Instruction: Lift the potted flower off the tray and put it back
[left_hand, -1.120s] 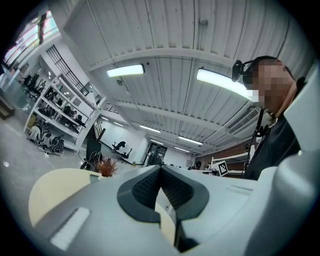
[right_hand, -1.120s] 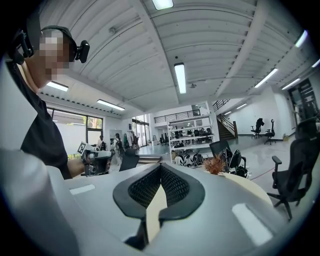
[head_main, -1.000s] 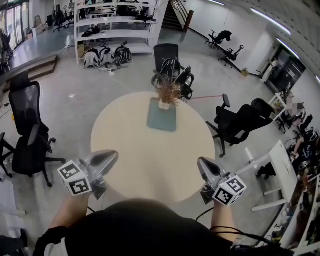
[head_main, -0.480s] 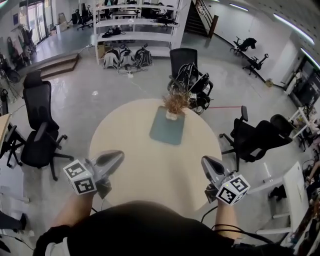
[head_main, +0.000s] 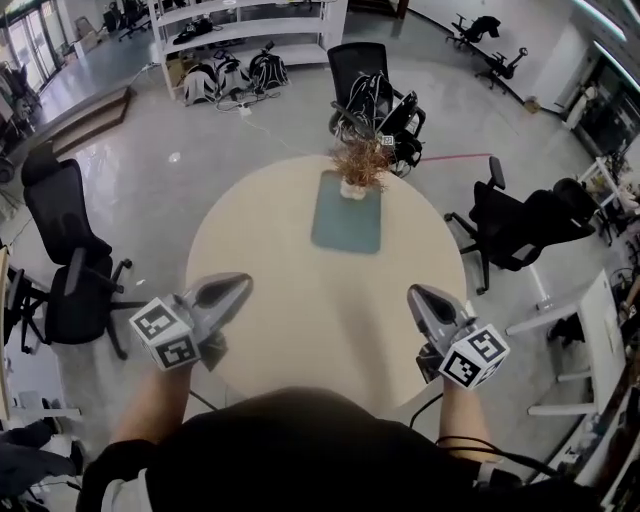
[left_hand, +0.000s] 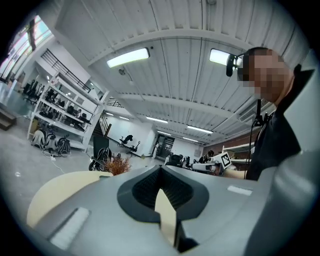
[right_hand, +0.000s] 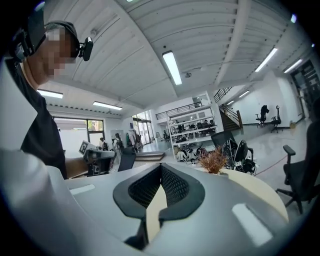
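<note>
A small white pot with dry brown flowers (head_main: 358, 166) stands on the far end of a teal tray (head_main: 346, 220), which lies on the far half of a round beige table (head_main: 300, 300). My left gripper (head_main: 243, 283) hovers at the table's near left edge, shut and holding nothing. At the near right edge my right gripper (head_main: 415, 293) is likewise shut and holding nothing. Both point toward the tray and are well short of it. The flower (left_hand: 117, 165) shows small and far beyond the left gripper (left_hand: 161, 168), and the flower (right_hand: 213, 160) also lies far ahead of the right gripper (right_hand: 161, 167).
Black office chairs ring the table: one at the left (head_main: 60, 240), one behind the flower (head_main: 368, 88), one at the right (head_main: 520, 225). White shelving (head_main: 240, 25) stands at the back. A white desk (head_main: 590, 340) is at the right.
Both grippers have come forward with the person toward the table, which now looks nearer and larger. The flower and tray have not moved. Both grippers stay shut.
</note>
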